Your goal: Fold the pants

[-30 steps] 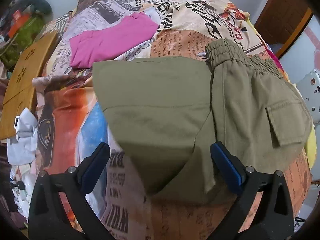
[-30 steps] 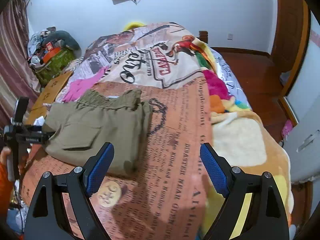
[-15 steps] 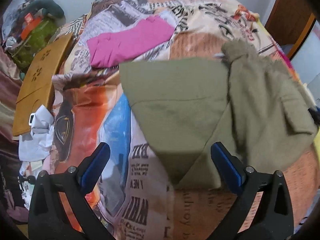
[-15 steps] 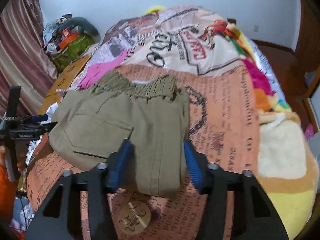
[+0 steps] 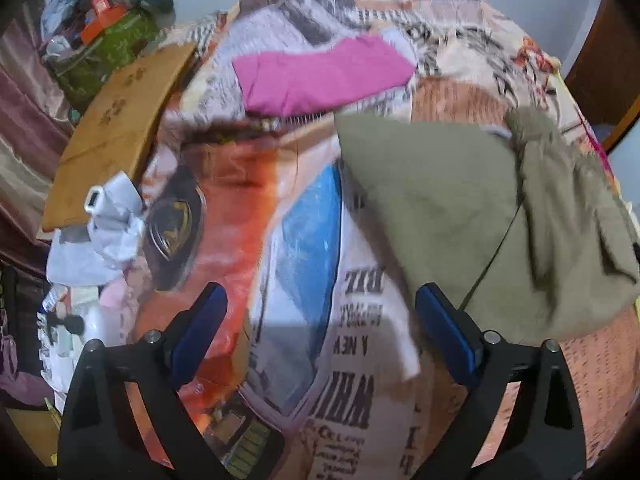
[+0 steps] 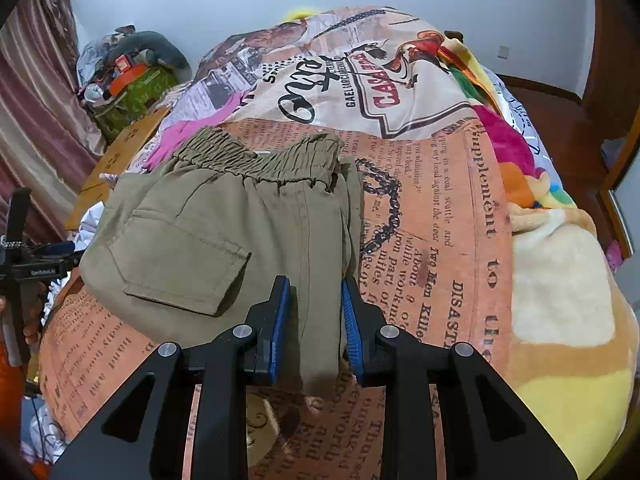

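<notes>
pants (image 6: pixel 224 232) on bed (image 6: pixel 460 240), waistband far end | my right gripper (image 6: pixel 314 320) just closing, pinching near folded edge | my left gripper (image 5: pixel 320 332) spread, empty, pants to its right

Olive pants (image 6: pixel 224 232), folded, seemingly flat on bed

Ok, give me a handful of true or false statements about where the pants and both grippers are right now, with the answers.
1. The right gripper has its fingers closed on the near edge of the olive pants. True.
2. The left gripper grips the pants. False: it is open over the printed bedspread, beside the pants.
3. A pink garment lies beyond the pants. True.
4. The pants hang in the air. False: they lie on the bed.
</notes>
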Demonstrator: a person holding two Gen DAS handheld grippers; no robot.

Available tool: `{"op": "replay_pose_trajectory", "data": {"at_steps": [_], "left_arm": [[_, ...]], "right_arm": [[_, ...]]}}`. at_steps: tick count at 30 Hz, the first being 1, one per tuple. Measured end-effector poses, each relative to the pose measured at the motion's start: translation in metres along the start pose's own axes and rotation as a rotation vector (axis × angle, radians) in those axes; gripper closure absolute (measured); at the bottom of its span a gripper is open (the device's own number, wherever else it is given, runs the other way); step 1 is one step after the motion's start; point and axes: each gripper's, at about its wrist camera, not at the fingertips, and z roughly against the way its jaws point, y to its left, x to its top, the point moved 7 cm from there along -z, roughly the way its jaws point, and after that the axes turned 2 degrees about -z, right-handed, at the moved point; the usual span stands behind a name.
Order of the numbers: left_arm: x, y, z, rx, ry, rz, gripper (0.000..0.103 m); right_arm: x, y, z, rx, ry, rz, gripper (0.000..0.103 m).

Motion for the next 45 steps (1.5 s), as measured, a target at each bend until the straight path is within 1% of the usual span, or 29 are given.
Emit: {"op": "replay_pose_trajectory", "data": {"at_steps": [2,4,6,8,11,13,18,19,21,22,24,25,28,30,31,32,36,41,43,45], "left_arm": [[0.014,-0.008,0.013,-0.013,-0.042,-0.026,0.006],[0.033,-0.022,0.025,-0.022,-0.088,-0.063,0.006],[0.049,-0.038,0.03,-0.032,-0.118,-0.097,0.005],[0.067,-0.059,0.032,-0.059,-0.138,-0.132,0.005],[0.086,-0.087,0.029,-0.095,-0.146,-0.175,0.005],[0.093,-0.104,0.025,-0.099,-0.148,-0.208,0.005],[0.1,-0.145,0.006,-0.143,-0.123,-0.295,0.006],[0.1,-0.153,0.002,-0.149,-0.118,-0.306,0.008],[0.1,-0.161,-0.004,-0.146,-0.106,-0.325,0.022],[0.1,-0.165,-0.008,-0.14,-0.096,-0.338,0.024],[0.099,-0.169,-0.015,-0.127,-0.086,-0.359,0.031],[0.098,-0.171,-0.018,-0.112,-0.088,-0.37,0.032],[0.096,-0.17,-0.025,-0.077,-0.101,-0.387,0.032],[0.094,-0.167,-0.03,-0.07,-0.101,-0.381,0.032],[0.093,-0.165,-0.033,-0.07,-0.101,-0.371,0.032],[0.093,-0.163,-0.034,-0.075,-0.099,-0.362,0.032],[0.091,-0.157,-0.037,-0.078,-0.09,-0.342,0.032],[0.09,-0.16,-0.034,-0.032,-0.099,-0.357,0.032],[0.09,-0.158,-0.029,-0.036,-0.093,-0.34,0.032],[0.09,-0.154,-0.022,-0.038,-0.103,-0.325,0.032]], "right_arm": [[0.006,0.0,0.004,0.003,0.001,-0.001,0.078],[0.014,0.003,0.01,-0.005,-0.022,0.017,0.078],[0.021,0.006,0.014,-0.01,-0.043,0.035,0.078],[0.031,0.008,0.017,-0.006,-0.06,0.047,0.078],[0.043,0.01,0.014,-0.009,-0.066,0.059,0.078],[0.052,0.011,0.008,-0.006,-0.063,0.065,0.078],[0.063,0.01,-0.017,0.024,-0.017,0.064,0.075],[0.065,0.01,-0.024,0.026,-0.006,0.065,0.075],[0.07,0.01,-0.039,0.028,0.011,0.07,0.075],[0.071,0.009,-0.043,0.03,0.017,0.072,0.075],[0.072,0.007,-0.053,0.026,0.025,0.08,0.075],[0.072,0.007,-0.056,0.02,0.03,0.095,0.075],[0.071,0.006,-0.06,0.018,0.021,0.112,0.077],[0.069,0.006,-0.064,-0.005,0.02,0.136,0.08],[0.068,0.006,-0.066,-0.019,0.02,0.147,0.084],[0.068,0.005,-0.067,-0.026,0.021,0.158,0.085],[0.069,0.003,-0.068,-0.028,0.031,0.162,0.086],[0.072,0.006,-0.07,-0.058,0.049,0.185,0.086],[0.074,0.008,-0.066,-0.063,0.052,0.185,0.086],[0.074,0.009,-0.058,-0.057,0.043,0.184,0.086]]}}
